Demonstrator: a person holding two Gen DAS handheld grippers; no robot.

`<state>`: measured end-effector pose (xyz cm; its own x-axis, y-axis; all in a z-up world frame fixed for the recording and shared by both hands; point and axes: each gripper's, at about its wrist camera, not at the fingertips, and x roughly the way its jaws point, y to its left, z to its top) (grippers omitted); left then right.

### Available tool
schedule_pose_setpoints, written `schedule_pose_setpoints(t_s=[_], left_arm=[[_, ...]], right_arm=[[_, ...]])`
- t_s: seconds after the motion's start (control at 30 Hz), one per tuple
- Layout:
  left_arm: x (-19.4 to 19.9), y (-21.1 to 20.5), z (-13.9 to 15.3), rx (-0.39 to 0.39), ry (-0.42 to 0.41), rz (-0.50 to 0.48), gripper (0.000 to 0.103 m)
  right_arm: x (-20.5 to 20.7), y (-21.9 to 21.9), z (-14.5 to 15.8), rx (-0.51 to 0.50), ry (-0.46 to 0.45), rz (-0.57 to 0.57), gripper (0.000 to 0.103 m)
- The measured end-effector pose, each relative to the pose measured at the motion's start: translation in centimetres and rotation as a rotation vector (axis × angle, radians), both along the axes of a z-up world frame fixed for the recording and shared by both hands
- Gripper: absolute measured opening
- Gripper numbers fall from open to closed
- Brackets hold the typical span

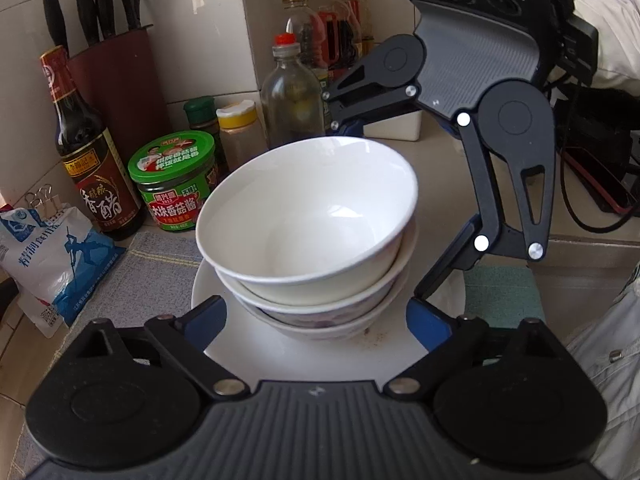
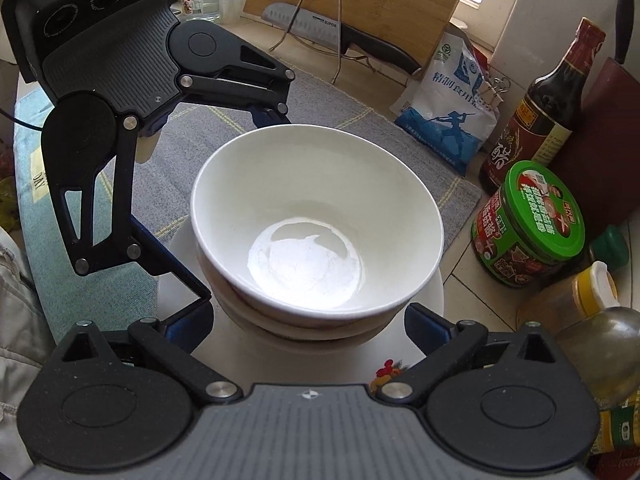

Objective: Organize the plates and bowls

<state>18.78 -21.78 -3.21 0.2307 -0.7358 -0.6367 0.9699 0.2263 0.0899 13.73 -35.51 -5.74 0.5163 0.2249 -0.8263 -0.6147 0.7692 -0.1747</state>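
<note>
Left wrist view: three stacked bowls [image 1: 308, 232] sit on a white plate [image 1: 320, 356] (jars crowd the far edge). Left gripper [image 1: 316, 320] and right gripper [image 2: 308, 320] both stand wide apart around the stack, gripping nothing.

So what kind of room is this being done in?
Most likely a home kitchen counter: a knife block against tiled wall, vinegar bottle and sauce jar, and a cutting board with a cleaver nearby.
</note>
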Motion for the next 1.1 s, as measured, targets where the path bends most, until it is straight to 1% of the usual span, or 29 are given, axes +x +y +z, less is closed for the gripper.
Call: schedule_pose_setpoints(t_s=[0.1, 0.2, 0.27, 0.33, 0.43, 0.47, 0.5, 0.57, 0.63, 0.77, 0.9, 1.1], left_arm=[[-0.6, 2.0, 0.8, -0.065, 0.013, 0.062, 0.099], [-1.6, 3.6, 1.9, -0.101, -0.008, 0.199, 0.101], [-2.3, 4.3, 2.7, -0.095, -0.016, 0.298, 0.101], [-3.0, 5.3, 3.5, -0.096, -0.015, 0.397, 0.101], [-3.6, 6.4, 4.5, -0.078, 0.021, 0.518, 0.101], [-3.8, 7.0, 4.9, -0.081, 0.036, 0.552, 0.101], [-4.0, 7.5, 5.2, -0.088, 0.052, 0.578, 0.101], [-4.2, 8.2, 5.9, -0.087, 0.086, 0.612, 0.102], [-4.4, 8.8, 6.4, -0.088, 0.113, 0.628, 0.102], [-5.1, 9.5, 7.3, -0.095, 0.099, 0.647, 0.102], [-5.4, 10.0, 7.8, -0.098, 0.099, 0.665, 0.102], [-5.9, 10.2, 8.1, -0.099, 0.086, 0.671, 0.102]], right_arm=[[-0.9, 1.5, 1.0, -0.012, -0.019, -0.109, 0.103], [-2.8, 2.8, 1.5, -0.033, -0.040, -0.251, 0.103], [-4.0, 3.6, 1.6, -0.047, -0.058, -0.376, 0.103], [-5.2, 4.1, 1.9, -0.025, -0.068, -0.521, 0.103], [-6.3, 4.5, 2.5, 0.007, -0.087, -0.742, 0.103], [-6.9, 4.6, 2.7, 0.028, -0.100, -0.815, 0.103], [-7.3, 4.7, 3.0, 0.048, -0.110, -0.863, 0.103], [-8.2, 5.0, 3.5, 0.089, -0.147, -0.974, 0.103], [-9.0, 5.7, 3.9, 0.107, -0.187, -1.035, 0.103], [-10.4, 7.1, 4.9, 0.114, -0.253, -1.082, 0.103], [-11.5, 7.9, 5.4, 0.123, -0.286, -1.102, 0.103], [-12.2, 8.1, 5.6, 0.148, -0.304, -1.134, 0.103]])
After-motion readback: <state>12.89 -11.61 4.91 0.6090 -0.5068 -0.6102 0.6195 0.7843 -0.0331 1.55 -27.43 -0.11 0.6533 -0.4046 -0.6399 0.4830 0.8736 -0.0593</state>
